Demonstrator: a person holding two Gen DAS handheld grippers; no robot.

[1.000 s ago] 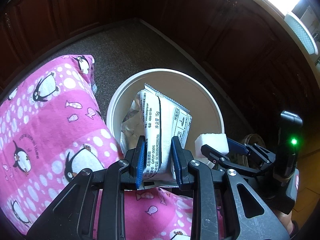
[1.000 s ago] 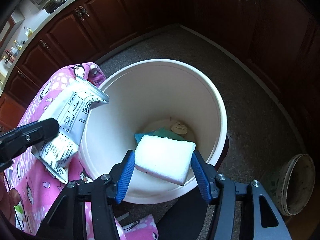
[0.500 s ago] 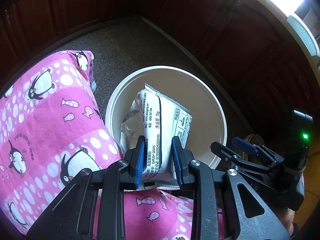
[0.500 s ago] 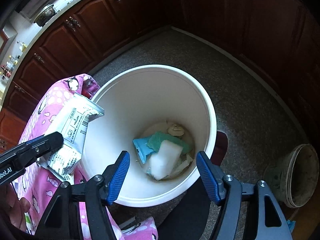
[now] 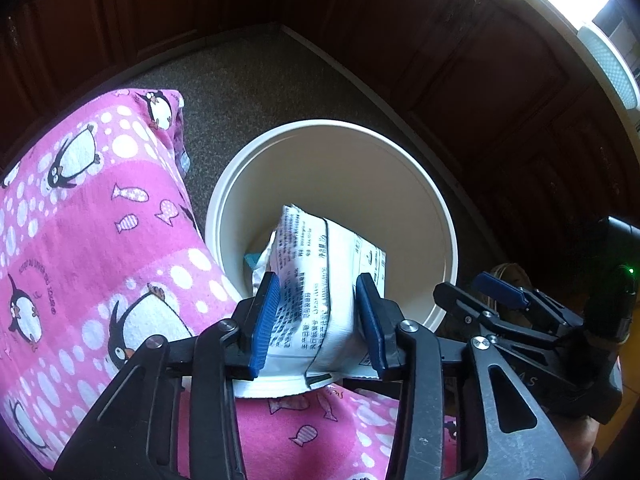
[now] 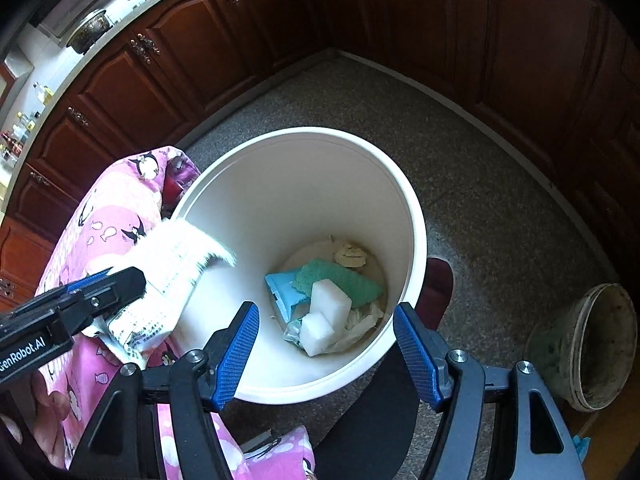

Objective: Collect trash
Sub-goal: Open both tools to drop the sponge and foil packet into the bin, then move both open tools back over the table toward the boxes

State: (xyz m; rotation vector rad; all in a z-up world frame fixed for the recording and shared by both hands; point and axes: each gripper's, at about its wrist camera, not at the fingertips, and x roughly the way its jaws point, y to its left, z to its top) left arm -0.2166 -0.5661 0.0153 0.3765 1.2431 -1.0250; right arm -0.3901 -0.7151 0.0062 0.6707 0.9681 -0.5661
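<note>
Snack wrapper point(image 5: 316, 280), white with black print, sits between the left gripper's point(image 5: 318, 316) blue pads above the white bin's point(image 5: 440, 216) near rim; those jaws have just been opening and the pads look loose on it. The right gripper point(image 6: 326, 344) hangs wide and empty over the bin, where a white sponge point(image 6: 326, 312), green cloth point(image 6: 340, 280) and blue wrapper point(image 6: 282, 290) lie. Pink penguin-print fabric point(image 5: 92, 220) lies left of the bin.

Open bucket point(image 6: 416, 216) mouth; pink-clad leg point(image 5: 100, 240) just beside rim.
</note>
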